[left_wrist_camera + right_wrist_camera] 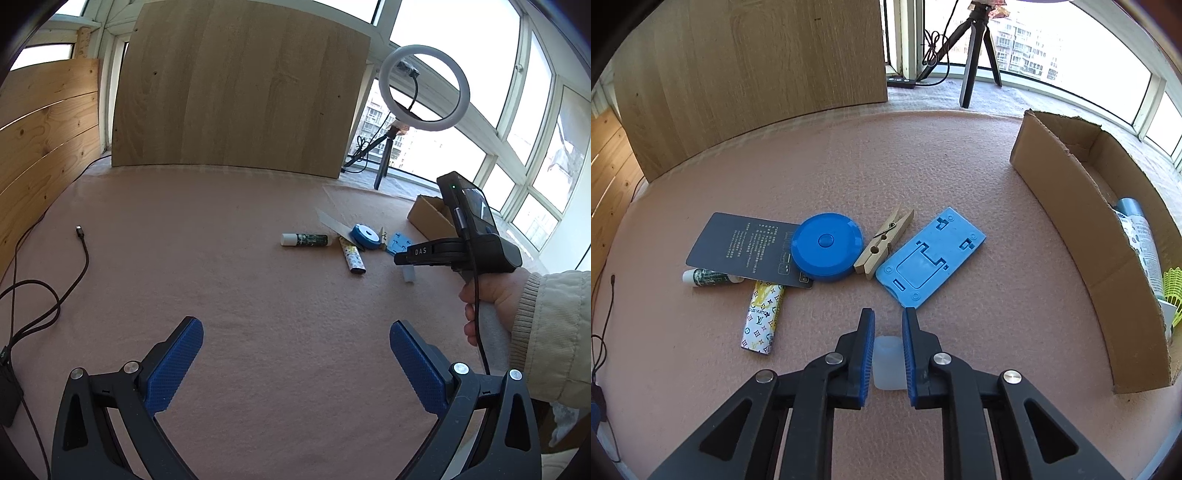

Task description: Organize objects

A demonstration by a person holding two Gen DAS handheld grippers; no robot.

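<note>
My right gripper is shut on a small translucent white bottle that rests on the pink felt; the blue pads press on both its sides. Just beyond it lie a blue plastic stand plate, a wooden clothespin, a round blue tape measure, a dark card, a green tube with a white cap and a patterned stick. My left gripper hangs open over bare felt, nothing between its fingers. In its view the right gripper and a person's hand show at the right.
An open cardboard box at the right holds a spray can and a yellow-green shuttlecock. A wooden board stands at the back, a ring light on a tripod beside it. Cables lie at the left.
</note>
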